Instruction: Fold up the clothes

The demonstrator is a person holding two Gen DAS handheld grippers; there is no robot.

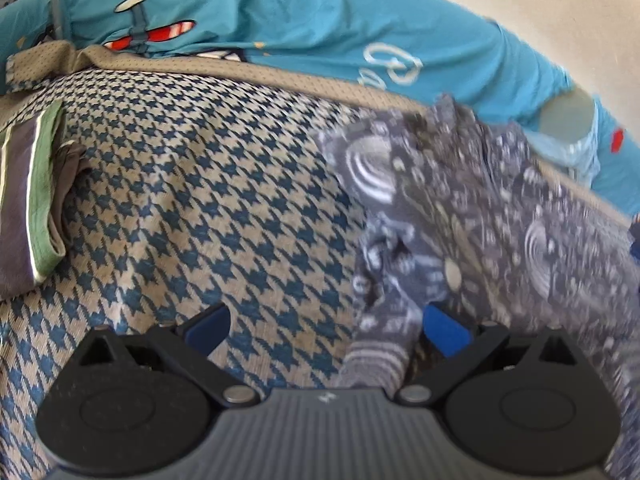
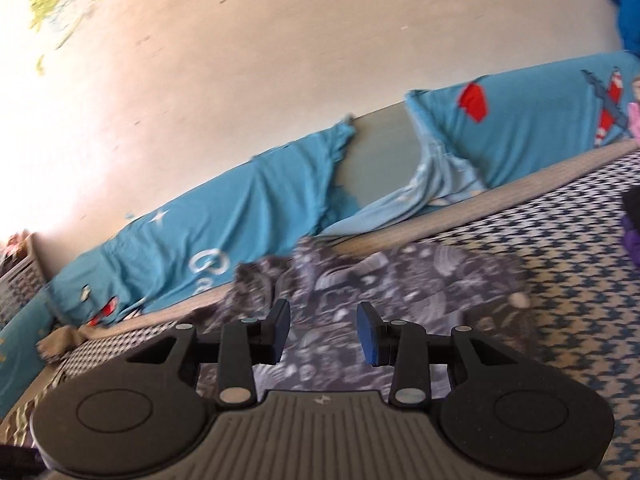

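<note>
A dark grey garment [image 1: 460, 216] with a pale swirl print lies crumpled on the blue-and-tan houndstooth bedcover [image 1: 192, 200]. My left gripper [image 1: 328, 328] is open just above the cover, at the garment's left edge; its ribbed cuff [image 1: 376, 364] lies between the fingers near the right pad. The right wrist view shows the same garment [image 2: 400, 280] stretched out ahead of my right gripper [image 2: 324, 332], which is open and hovers over its near part. Both views are blurred by motion.
A folded grey and green cloth [image 1: 32, 200] lies at the left of the cover. Teal cushions with a plane print [image 1: 280, 20] line the pale wall [image 2: 240, 60] behind the bed. A dark purple item [image 2: 632, 224] sits at the far right.
</note>
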